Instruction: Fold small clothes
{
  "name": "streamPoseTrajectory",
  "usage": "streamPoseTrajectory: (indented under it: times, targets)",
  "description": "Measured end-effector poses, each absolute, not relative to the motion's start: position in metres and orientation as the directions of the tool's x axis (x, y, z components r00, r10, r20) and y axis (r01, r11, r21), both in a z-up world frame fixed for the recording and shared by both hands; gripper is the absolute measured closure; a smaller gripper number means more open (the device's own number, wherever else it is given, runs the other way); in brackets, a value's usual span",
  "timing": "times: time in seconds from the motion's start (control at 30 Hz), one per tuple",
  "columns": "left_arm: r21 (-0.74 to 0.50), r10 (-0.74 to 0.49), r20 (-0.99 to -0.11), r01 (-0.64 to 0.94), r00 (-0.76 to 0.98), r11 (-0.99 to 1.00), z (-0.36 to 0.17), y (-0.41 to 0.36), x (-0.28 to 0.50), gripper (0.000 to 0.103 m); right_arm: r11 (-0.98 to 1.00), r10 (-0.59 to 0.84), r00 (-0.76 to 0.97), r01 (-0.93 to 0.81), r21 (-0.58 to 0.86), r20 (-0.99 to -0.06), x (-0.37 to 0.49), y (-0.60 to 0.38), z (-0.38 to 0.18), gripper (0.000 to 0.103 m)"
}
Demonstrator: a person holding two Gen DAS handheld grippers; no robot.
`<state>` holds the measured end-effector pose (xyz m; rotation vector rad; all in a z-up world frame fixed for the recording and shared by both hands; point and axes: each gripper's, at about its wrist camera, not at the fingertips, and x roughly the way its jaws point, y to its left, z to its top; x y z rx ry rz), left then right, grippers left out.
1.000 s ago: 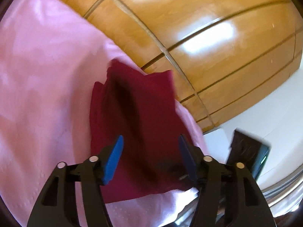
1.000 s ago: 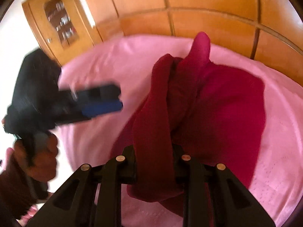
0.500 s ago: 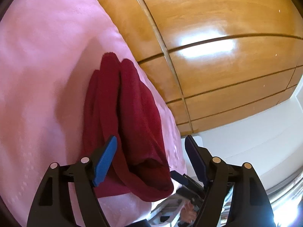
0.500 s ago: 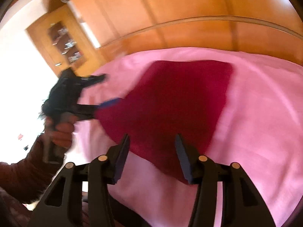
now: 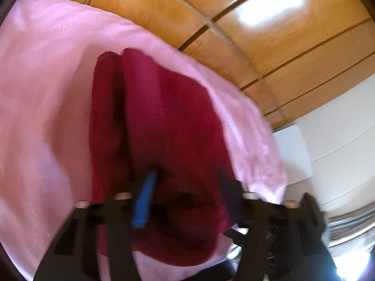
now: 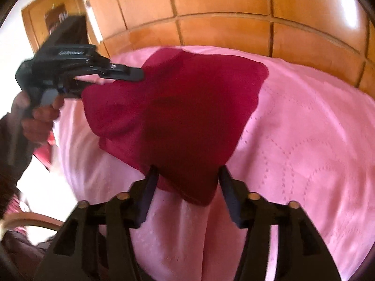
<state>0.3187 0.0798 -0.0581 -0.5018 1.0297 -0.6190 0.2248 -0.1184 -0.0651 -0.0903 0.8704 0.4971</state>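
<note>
A dark red garment (image 6: 187, 107) lies partly folded on a pink bedspread (image 6: 304, 140). In the right wrist view my left gripper (image 6: 136, 77) has the garment's left edge (image 6: 98, 98) between its closing jaws, and that edge hangs raised off the bed. The left wrist view shows the bunched cloth (image 5: 178, 140) filling the gap of the left gripper (image 5: 185, 194), with its blue pad (image 5: 145, 199) against the fabric. My right gripper (image 6: 187, 182) straddles the garment's near corner; its jaws are closing, with a small gap still beside the right pad.
Polished wooden panels (image 6: 222, 4) rise right behind the bed. A wooden cabinet (image 6: 54, 16) stands at the far left, and a white wall (image 5: 339, 128) lies past the bed's corner. A person's hand (image 6: 39, 119) holds the left gripper.
The right gripper let go of the bunched cloth, pulled back and now straddles the near corner. The left gripper narrowed onto the left edge and lifted it. The garment spread out wider.
</note>
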Motion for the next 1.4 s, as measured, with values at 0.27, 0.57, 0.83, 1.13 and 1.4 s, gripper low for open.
streamPoseTrajectory:
  times: [0.27,0.57,0.83,1.13,1.4]
  targets:
    - [-0.667,-0.675,-0.565,0.219,0.475,0.712,-0.048,0.122,0.297,0.096,0.880,0.408,0.571,-0.454,0.140,-0.713,0.212,-0.132,-0.050,0.089]
    - [-0.527,-0.546,-0.679,0.193,0.491,0.828,-0.084,0.116,0.274,0.095,0.881,0.367,0.504,-0.459,0.118,-0.782,0.209,-0.130,-0.086,0.085]
    - [-0.365,-0.430,-0.634,0.242,0.642,0.899,-0.026,0.103,0.259,0.095,0.861,0.448,0.523,-0.470,0.194,-0.725,0.206,-0.160,-0.038,0.047]
    - [-0.135,-0.312,-0.625,0.294,0.715,0.946,-0.020,0.055,0.264,0.095,0.906,0.412,0.622,-0.354,0.230,-0.665,0.265,-0.144,-0.017,0.047]
    - [-0.040,-0.259,-0.667,0.314,0.699,0.949,-0.045,0.040,0.258,0.095,0.921,0.381,0.625,-0.325,0.216,-0.682,0.296,-0.124,-0.024,0.047]
